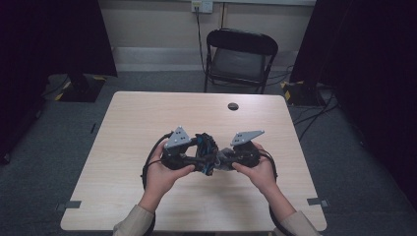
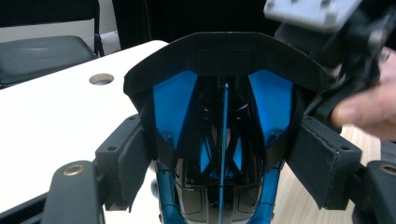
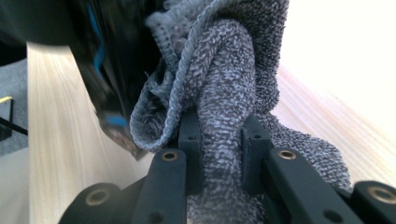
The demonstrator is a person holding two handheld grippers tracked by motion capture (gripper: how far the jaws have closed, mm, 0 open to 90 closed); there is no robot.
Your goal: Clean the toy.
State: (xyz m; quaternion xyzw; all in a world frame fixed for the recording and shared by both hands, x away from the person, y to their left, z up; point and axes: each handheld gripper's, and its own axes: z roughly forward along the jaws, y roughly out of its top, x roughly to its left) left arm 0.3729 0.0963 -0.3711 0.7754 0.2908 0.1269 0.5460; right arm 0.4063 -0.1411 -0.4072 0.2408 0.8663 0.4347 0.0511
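As we look down from the high view, the black-and-blue goggles point(image 1: 205, 153) sit above the bench point(image 1: 137, 123), between both hands. In the left gripper view, the left hand-held gripper point(image 2: 224, 154) grasps them crosswise. In the right gripper view, the right hand-held gripper point(image 3: 223, 140) is clenched on the grey cloth point(image 3: 224, 70), touching the goggles just beside it.

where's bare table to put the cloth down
Bare: the table's far half, up to the round hole, and both side strips. Crowded: the middle near edge, where the grippers hold the black-and-blue object and grey cloth.
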